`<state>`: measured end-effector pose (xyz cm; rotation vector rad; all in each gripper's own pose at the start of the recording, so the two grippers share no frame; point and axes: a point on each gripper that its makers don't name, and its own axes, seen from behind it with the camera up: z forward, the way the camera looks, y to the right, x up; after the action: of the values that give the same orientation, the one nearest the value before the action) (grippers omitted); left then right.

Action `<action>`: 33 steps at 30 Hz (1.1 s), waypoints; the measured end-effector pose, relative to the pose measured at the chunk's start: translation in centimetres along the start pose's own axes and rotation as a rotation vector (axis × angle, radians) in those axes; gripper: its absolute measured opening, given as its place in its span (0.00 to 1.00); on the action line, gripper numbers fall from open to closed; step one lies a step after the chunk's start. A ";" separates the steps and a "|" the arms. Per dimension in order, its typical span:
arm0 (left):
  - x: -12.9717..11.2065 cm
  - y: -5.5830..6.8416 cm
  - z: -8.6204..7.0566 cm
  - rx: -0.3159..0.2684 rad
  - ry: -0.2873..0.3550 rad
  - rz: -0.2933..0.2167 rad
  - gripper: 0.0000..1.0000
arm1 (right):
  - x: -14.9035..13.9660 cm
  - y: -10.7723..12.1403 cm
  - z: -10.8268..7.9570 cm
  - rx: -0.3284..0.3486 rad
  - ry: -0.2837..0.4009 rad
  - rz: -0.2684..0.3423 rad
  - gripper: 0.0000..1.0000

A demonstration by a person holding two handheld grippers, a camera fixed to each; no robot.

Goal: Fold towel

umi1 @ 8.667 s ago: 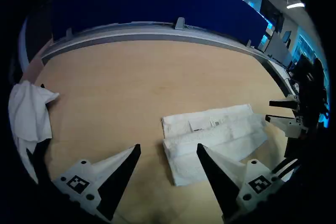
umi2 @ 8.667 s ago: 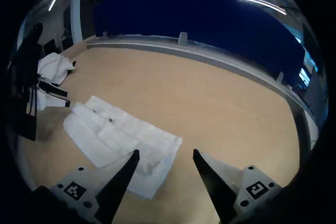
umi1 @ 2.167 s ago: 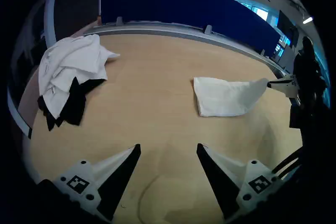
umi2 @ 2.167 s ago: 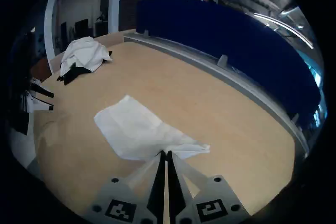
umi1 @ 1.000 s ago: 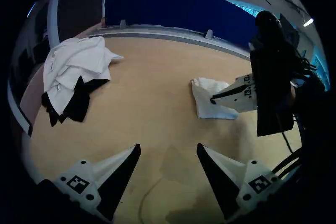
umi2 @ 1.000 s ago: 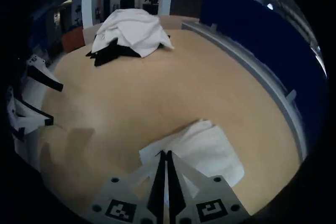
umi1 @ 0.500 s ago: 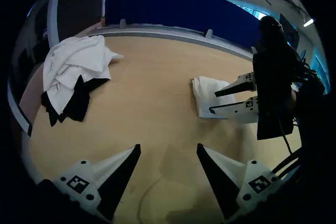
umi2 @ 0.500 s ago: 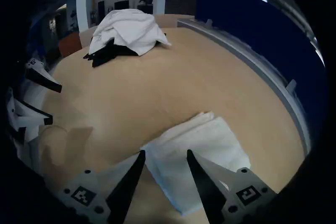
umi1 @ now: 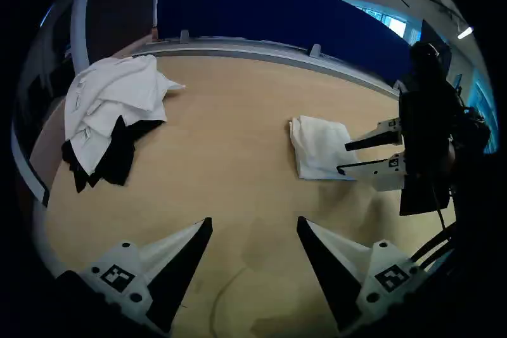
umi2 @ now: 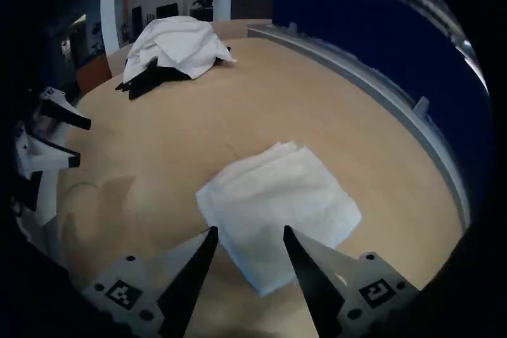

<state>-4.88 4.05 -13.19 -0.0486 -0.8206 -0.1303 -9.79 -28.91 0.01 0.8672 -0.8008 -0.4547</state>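
No text, brand, number or label is legible. The only markings are black-and-white square coded tags on white plastic finger bases. On the left gripper (umi1: 253, 219), one tag (umi1: 119, 274) is near left and another (umi1: 393, 278) near right. The right gripper (umi2: 250, 228) bears a matching pair (umi2: 111, 289). The patterns carry no readable characters.

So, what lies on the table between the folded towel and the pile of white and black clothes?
Nothing; in the left gripper view the table between the folded towel and the pile is bare wood.
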 end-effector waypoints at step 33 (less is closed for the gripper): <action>0.3 0.7 -0.3 -0.009 0.005 0.001 1.00 | -6.3 1.7 -1.0 -0.049 -0.061 0.119 0.28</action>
<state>-4.37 4.68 -13.16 -0.0569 -0.8149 -0.1332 -12.92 -23.32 -1.72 0.7593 -0.8888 -0.3958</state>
